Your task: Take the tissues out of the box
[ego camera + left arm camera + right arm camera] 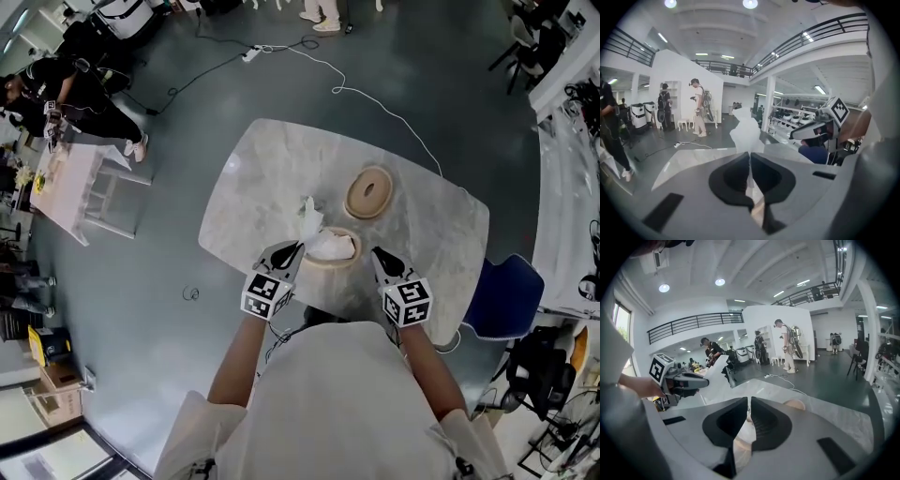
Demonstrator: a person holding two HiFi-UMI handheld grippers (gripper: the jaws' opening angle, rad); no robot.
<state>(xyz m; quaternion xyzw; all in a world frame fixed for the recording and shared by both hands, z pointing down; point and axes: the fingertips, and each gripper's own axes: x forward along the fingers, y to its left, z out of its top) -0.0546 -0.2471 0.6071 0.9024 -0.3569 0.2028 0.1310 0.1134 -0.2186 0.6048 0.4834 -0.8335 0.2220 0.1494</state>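
Observation:
A round wooden tissue box (330, 261) stands near the table's front edge, with white tissues (333, 246) bunched in its open top. My left gripper (300, 246) is shut on one tissue (309, 219), which stands up above the box's left rim. In the left gripper view that tissue (746, 132) rises from between the closed jaws of my left gripper (750, 157). My right gripper (374, 251) is shut, close beside the box's right rim; whether it touches the rim is unclear. In the right gripper view the jaws of my right gripper (748, 401) meet with nothing between them.
The box's round wooden lid (367, 192) lies on the marble table (262, 178) behind the box. A blue chair (502, 292) stands at the table's right corner. A cable (375, 103) runs across the floor beyond, and people stand far off.

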